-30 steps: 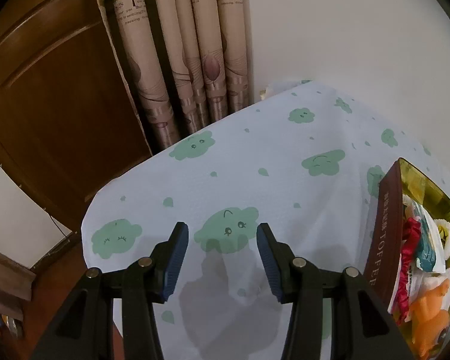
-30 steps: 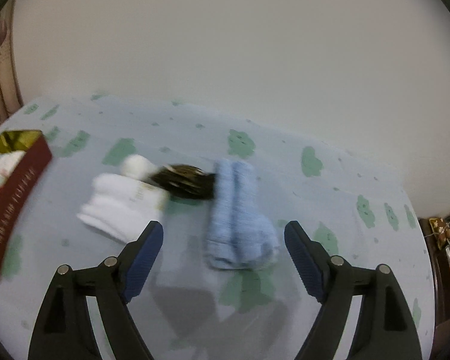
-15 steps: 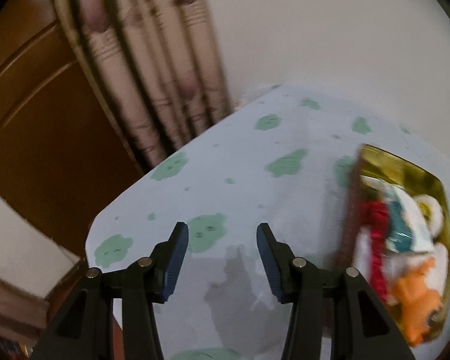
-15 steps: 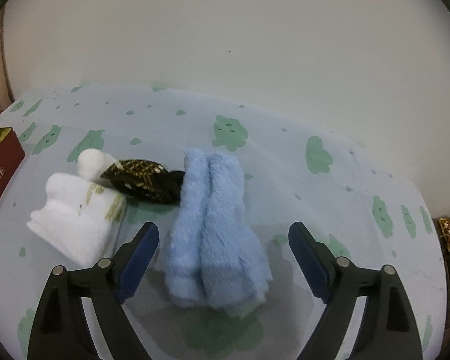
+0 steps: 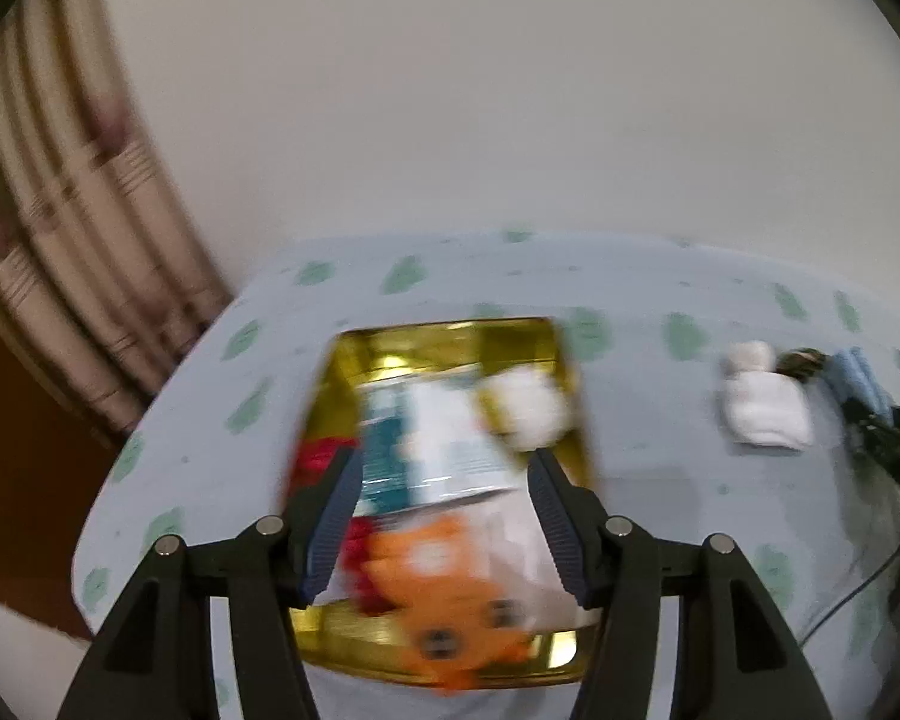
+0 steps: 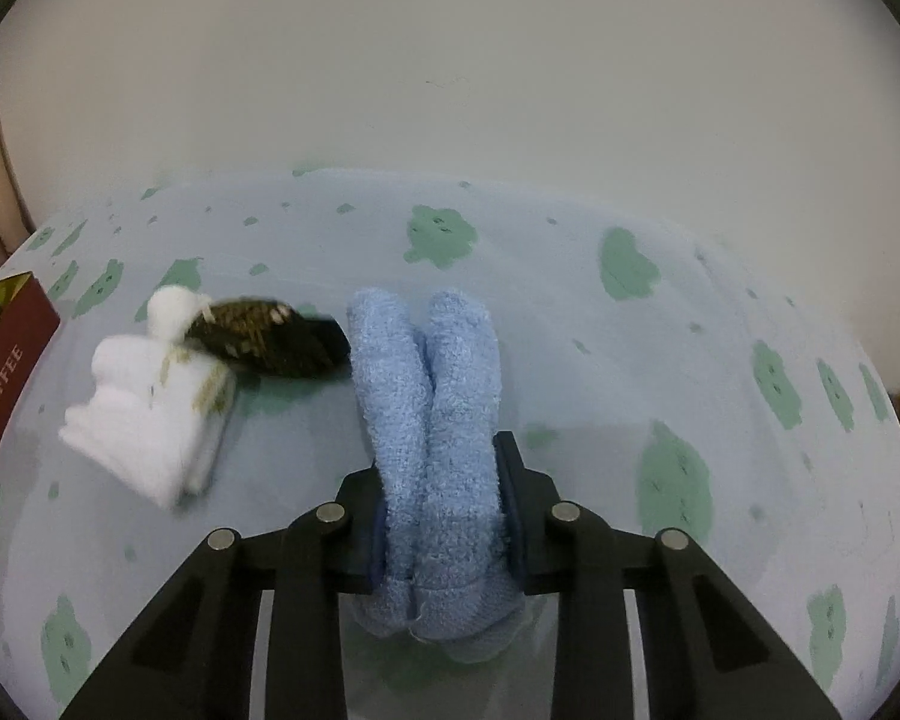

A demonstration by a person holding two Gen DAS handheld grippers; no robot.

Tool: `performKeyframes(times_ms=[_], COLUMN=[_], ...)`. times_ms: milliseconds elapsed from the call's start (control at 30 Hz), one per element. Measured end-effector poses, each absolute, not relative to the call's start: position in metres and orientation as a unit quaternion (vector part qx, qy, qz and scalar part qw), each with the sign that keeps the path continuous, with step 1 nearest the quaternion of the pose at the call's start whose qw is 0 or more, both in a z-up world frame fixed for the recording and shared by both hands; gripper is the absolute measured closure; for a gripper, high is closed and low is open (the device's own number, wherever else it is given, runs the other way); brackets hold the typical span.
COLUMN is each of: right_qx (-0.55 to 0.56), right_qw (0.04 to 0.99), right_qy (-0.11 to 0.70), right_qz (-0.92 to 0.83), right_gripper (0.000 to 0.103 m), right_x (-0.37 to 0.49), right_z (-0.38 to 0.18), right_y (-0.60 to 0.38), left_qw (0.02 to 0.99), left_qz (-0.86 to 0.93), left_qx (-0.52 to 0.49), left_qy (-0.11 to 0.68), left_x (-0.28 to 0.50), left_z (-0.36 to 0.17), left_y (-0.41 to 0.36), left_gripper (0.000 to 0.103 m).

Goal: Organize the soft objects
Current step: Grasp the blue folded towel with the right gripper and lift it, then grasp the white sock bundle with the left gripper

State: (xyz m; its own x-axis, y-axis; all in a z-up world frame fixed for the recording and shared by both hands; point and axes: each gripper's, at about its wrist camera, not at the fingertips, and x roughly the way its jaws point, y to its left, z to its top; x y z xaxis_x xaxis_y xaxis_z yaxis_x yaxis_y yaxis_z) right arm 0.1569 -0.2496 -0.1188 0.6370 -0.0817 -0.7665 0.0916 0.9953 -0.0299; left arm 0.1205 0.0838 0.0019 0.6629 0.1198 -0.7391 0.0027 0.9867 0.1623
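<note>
A rolled light-blue towel point(image 6: 426, 360) lies on the green-spotted tablecloth. My right gripper point(image 6: 441, 462) straddles its near end; the jaws are closing and the pads squeeze the towel between them. Left of the towel are a dark patterned soft piece point(image 6: 270, 339) and folded white socks point(image 6: 150, 420). My left gripper point(image 5: 444, 468) hovers over a gold box point(image 5: 444, 330); its jaws are opening and nothing is between them. The box holds an orange plush point(image 5: 444, 588), a white soft item point(image 5: 528, 414) and red and teal pieces. The left wrist view is blurred.
The box's dark red side point(image 6: 6, 360) stands at the left edge of the right wrist view. A plain wall runs behind the table. Striped curtains point(image 5: 72, 228) hang past the table's left corner. The tablecloth point(image 6: 630, 360) lies flat to the right of the towel.
The left wrist view swung from the table's curtain corner to over the gold box, and its jaws widened. My right gripper came forward and down over the blue towel and closed on it.
</note>
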Motion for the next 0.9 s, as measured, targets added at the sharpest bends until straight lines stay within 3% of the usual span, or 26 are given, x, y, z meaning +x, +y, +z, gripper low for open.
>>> performKeyframes(times_ms=[533,900], right_qx=[0.044,0.049], right_qw=[0.898,0.897], right_qy=[0.433,0.435], right_qz=[-0.067,-0.063], right_gripper=[0.075,0.072], right_x=[0.113,0.112], right_z=[-0.124,-0.126], right_y=[-0.288,-0.289], left_qw=[0.871,0.851], left_qz=[-0.116,-0.132], left_qx=[0.035,0.050], left_qy=[0.477,0.506], left_x=[0.165,0.186], left_z=[-0.032,-0.066], left_y=[-0.068,-0.114], left_gripper=[0.044,0.043])
